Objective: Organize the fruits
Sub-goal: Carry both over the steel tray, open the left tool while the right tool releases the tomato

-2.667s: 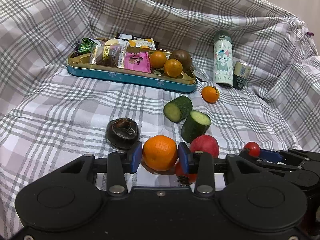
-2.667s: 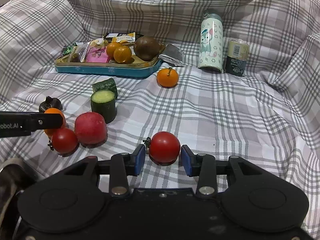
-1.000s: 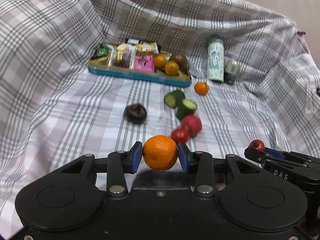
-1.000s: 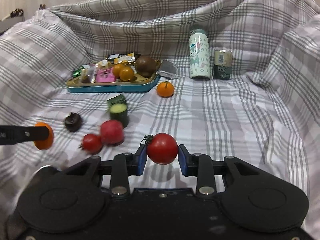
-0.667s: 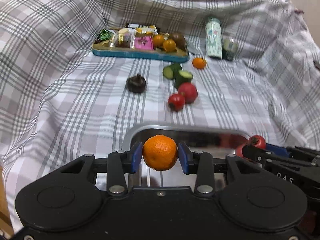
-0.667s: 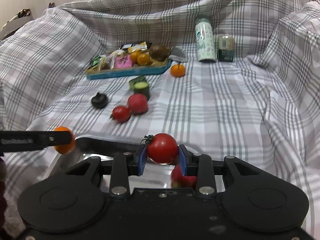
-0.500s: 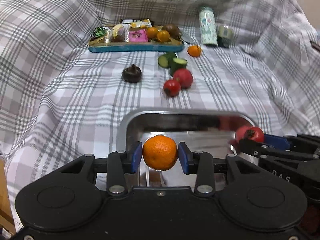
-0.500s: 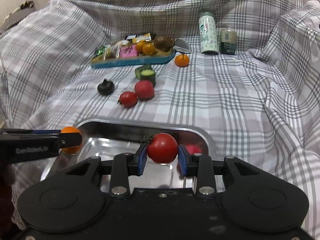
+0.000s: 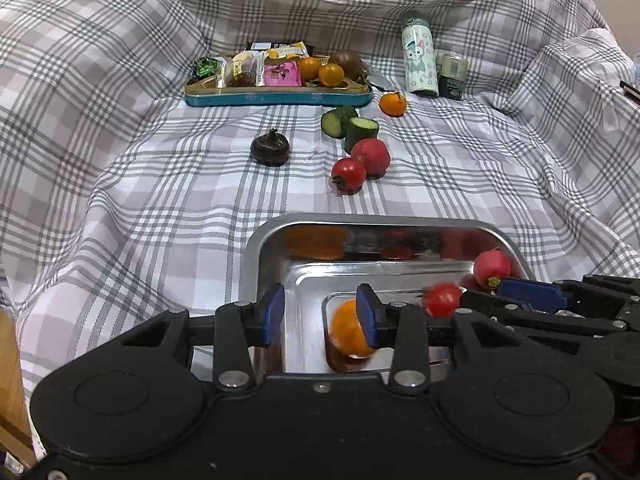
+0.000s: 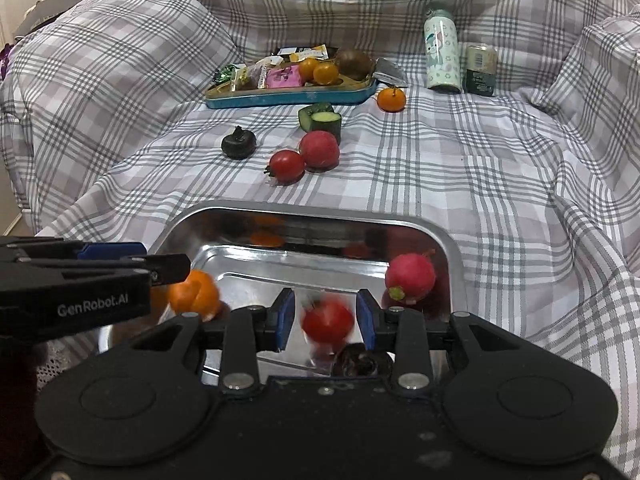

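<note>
The orange (image 9: 349, 330) is smeared by motion and partly covered by the left claw's (image 9: 320, 314) right finger, and the tomato (image 10: 327, 321) between the right claw's (image 10: 325, 320) fingers is equally blurred. A dark round thing (image 10: 362, 360) in the steel tray (image 10: 454, 256) is half hidden behind that claw's body. The snack wrappers (image 9: 256, 70) in the blue tin (image 9: 276, 98) are too small to read.

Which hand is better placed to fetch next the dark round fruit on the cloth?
Probably the left. The dark fruit lies nearly straight ahead of the left fingers, which stand open. From the right fingers it sits far leftward.
</note>
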A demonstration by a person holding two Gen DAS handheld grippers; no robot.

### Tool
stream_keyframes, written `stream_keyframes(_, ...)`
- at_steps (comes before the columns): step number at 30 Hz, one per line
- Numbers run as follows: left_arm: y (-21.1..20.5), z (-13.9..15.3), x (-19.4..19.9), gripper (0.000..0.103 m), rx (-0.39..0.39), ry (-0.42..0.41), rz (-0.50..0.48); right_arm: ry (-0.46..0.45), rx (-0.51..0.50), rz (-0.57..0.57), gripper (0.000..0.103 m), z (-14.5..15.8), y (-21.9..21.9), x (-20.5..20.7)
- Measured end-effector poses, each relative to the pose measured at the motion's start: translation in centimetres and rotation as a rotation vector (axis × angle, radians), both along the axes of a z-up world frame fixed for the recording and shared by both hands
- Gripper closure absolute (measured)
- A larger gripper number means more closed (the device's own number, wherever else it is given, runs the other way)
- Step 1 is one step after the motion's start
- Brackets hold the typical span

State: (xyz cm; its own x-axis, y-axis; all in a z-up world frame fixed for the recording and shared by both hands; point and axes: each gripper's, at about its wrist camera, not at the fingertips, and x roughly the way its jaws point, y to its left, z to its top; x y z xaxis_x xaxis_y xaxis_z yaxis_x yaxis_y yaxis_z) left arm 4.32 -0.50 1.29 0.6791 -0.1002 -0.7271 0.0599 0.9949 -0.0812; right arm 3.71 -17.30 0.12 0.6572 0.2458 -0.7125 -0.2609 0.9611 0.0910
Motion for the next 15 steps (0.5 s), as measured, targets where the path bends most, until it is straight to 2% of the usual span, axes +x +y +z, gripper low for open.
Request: stream_keyframes(15,0.39,-0.33,-0.02,0.055,-0.026,0.025,0.015,-0.009,-0.005,-0.008,0.068,0.09,-0.23,0.04)
